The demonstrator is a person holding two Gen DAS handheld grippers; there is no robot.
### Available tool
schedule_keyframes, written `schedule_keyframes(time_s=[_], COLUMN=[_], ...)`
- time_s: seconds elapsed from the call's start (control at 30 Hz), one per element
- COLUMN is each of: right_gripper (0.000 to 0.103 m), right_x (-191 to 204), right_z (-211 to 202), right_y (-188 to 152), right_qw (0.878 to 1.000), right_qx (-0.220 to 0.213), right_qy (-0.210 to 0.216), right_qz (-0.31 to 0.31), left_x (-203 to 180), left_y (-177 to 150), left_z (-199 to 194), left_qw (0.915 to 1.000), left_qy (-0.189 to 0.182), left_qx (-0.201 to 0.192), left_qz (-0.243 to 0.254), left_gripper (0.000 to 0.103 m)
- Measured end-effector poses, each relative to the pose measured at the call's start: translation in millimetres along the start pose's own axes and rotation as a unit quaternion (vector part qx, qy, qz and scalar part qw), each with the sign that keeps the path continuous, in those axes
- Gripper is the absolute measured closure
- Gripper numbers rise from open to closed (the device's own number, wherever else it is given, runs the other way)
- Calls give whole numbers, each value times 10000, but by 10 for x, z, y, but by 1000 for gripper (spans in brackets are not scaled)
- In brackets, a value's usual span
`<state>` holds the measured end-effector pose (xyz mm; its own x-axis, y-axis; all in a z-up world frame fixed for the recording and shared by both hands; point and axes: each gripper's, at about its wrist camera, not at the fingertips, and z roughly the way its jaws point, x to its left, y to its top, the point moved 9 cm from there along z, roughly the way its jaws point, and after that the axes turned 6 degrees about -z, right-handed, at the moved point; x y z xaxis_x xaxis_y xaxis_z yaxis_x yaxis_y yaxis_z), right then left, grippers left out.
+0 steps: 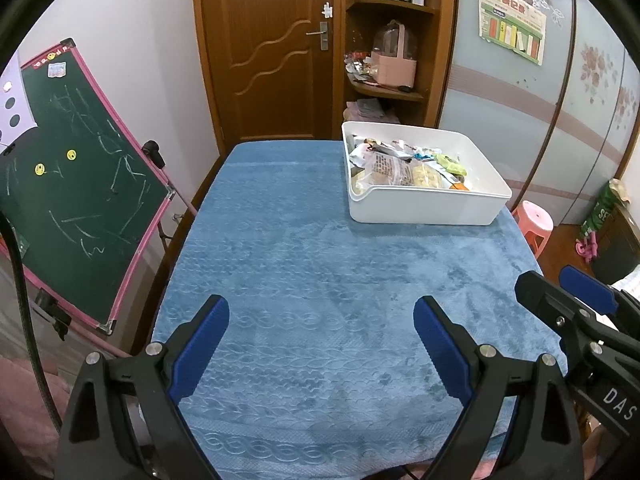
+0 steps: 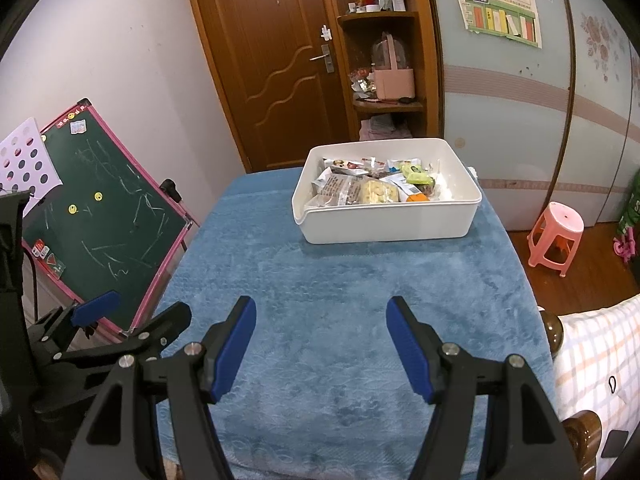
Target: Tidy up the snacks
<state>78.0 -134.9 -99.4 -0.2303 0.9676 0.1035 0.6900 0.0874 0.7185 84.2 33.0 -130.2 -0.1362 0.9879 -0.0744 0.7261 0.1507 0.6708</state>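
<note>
A white bin (image 1: pixel 424 207) stands at the far right of the table with the blue cloth (image 1: pixel 304 264). Several wrapped snacks (image 1: pixel 404 164) lie inside it. In the right wrist view the bin (image 2: pixel 384 224) sits straight ahead with the snacks (image 2: pixel 372 188) in it. My left gripper (image 1: pixel 322 308) is open and empty above the near part of the cloth. My right gripper (image 2: pixel 322 308) is open and empty too, well short of the bin. Each gripper shows at the edge of the other's view: the right one (image 1: pixel 560 284) and the left one (image 2: pixel 136 308).
A green chalkboard (image 1: pixel 76 184) on a pink easel stands left of the table. A wooden door (image 1: pixel 272 48) and corner shelves (image 1: pixel 388 52) are behind. A pink stool (image 2: pixel 556 232) stands on the floor at the right. A checked cushion (image 2: pixel 596 364) lies near right.
</note>
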Motion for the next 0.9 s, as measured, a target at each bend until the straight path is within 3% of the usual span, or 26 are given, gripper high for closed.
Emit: schedule_keyframes(time_s=[0.9], right_gripper=[35], right_x=[8], right_z=[36], right_y=[-16], right_qw=[10000], right_qx=[43], right_qy=[26], right_qz=[2], left_x=[16], left_y=[-20], left_z=[47], left_qw=[10000], left_qy=[48], left_qx=[13], left_qz=[18], left_gripper=[10])
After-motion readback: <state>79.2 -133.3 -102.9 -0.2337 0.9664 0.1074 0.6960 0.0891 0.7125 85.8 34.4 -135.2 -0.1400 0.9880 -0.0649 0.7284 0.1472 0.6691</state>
